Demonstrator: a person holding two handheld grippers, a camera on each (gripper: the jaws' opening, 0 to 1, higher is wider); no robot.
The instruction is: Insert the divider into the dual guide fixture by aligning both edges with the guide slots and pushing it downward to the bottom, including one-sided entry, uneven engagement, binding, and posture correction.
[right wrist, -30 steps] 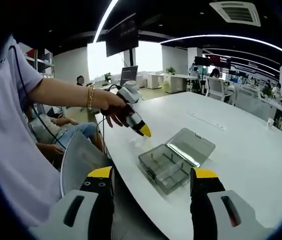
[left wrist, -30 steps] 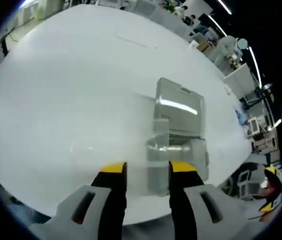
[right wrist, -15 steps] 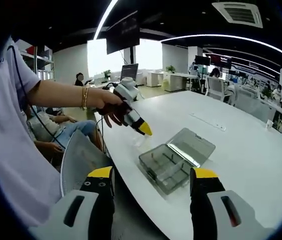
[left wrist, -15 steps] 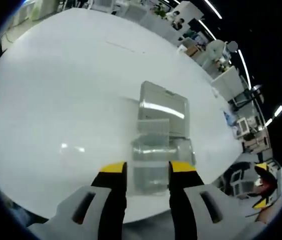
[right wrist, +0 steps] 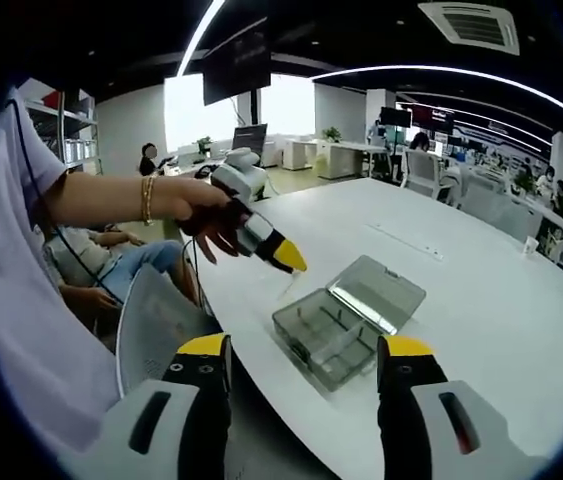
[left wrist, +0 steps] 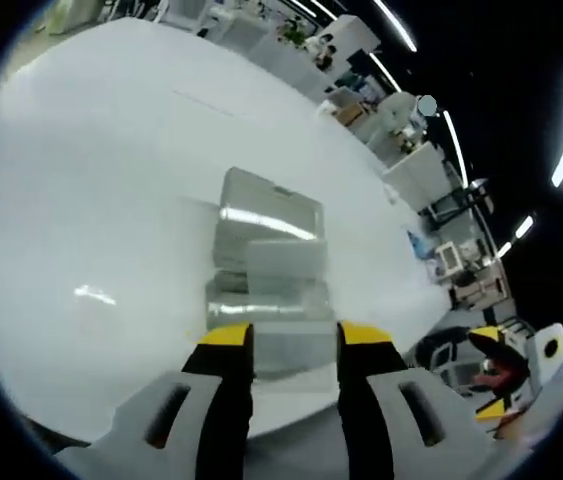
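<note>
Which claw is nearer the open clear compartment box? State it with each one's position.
Left. The left claw hovers just above the box, holding a clear divider. The right claw hangs back off the table's edge, jaws wide apart.

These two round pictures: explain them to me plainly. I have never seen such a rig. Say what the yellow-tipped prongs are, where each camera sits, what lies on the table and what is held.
No robot here: a person holds a hand-held gripper in each hand, each carrying a fisheye camera looking along its yellow-tipped jaws. In the right gripper view, the right hand-held gripper is open and empty; further off, the person's hand carries the left hand-held gripper. On the white table lies a clear grey plastic compartment box, lid open. In the left gripper view, the left hand-held gripper grips a clear plastic divider plate above that box.
</note>
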